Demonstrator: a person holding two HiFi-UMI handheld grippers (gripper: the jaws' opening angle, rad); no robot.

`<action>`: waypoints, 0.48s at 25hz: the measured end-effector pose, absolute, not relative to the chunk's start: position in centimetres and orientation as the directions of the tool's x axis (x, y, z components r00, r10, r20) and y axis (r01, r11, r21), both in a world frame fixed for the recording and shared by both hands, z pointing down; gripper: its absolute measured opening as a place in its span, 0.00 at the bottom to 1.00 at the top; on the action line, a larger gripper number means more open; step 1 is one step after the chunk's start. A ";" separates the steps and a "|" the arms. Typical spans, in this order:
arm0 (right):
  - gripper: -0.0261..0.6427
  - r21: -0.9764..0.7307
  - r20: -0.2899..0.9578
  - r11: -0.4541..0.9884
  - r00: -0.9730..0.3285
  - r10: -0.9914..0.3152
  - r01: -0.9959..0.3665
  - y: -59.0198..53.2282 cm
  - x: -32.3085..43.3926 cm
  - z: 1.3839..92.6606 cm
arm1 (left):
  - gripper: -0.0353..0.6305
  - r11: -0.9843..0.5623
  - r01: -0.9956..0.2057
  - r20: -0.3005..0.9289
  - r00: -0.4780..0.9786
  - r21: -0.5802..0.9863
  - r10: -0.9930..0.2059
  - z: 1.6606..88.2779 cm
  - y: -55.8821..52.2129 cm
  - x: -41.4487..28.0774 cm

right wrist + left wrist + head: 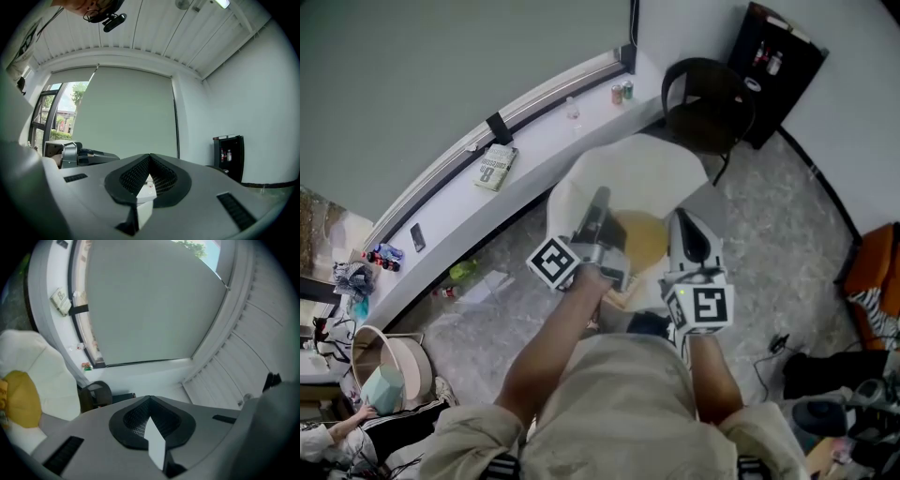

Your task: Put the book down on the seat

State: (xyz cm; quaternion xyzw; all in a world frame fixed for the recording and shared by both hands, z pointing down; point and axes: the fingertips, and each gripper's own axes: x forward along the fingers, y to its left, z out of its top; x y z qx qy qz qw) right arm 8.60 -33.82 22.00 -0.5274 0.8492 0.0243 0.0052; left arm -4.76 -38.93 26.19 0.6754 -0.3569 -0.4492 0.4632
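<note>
Two tools (both closed), one book

Book on surface, left of and behind seat. Cushion on seat. Cans on surface behind seat, chair right of them.

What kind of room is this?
Probably an indoor lounge or living space: a white armchair with a yellow cushion, a long window ledge holding a book, and a black cabinet with bottles in the corner.
</note>
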 end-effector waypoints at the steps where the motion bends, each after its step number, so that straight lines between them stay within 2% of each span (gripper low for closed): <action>1: 0.04 0.033 -0.038 0.445 -0.446 -0.894 -0.895 -33.7 8.5 21.9 | 0.06 -0.330 -0.108 -0.274 0.351 0.938 -0.895 25.7 -38.8 -4.8; 3: 0.04 0.028 -0.047 0.451 -0.452 -0.891 -0.892 -33.2 8.2 21.9 | 0.06 -0.357 -0.221 -0.260 0.373 0.908 -0.891 24.9 -38.1 -4.8; 7: 0.04 0.020 -0.065 0.454 -0.454 -0.889 -0.891 -32.3 8.0 21.4 | 0.06 -0.401 -0.552 -0.172 0.420 0.731 -0.891 23.4 -37.1 -4.8; 10: 0.04 0.006 -0.070 0.451 -0.450 -0.890 -0.893 -32.0 8.6 21.4 | 0.06 -0.347 -0.790 -0.049 0.375 0.506 -0.926 23.5 -36.8 -4.9; 12: 0.04 -0.002 -0.074 0.447 -0.446 -0.892 -0.894 -31.6 9.2 21.6 | 0.06 -0.317 -0.894 -0.016 0.329 0.317 -0.944 23.2 -36.2 -4.8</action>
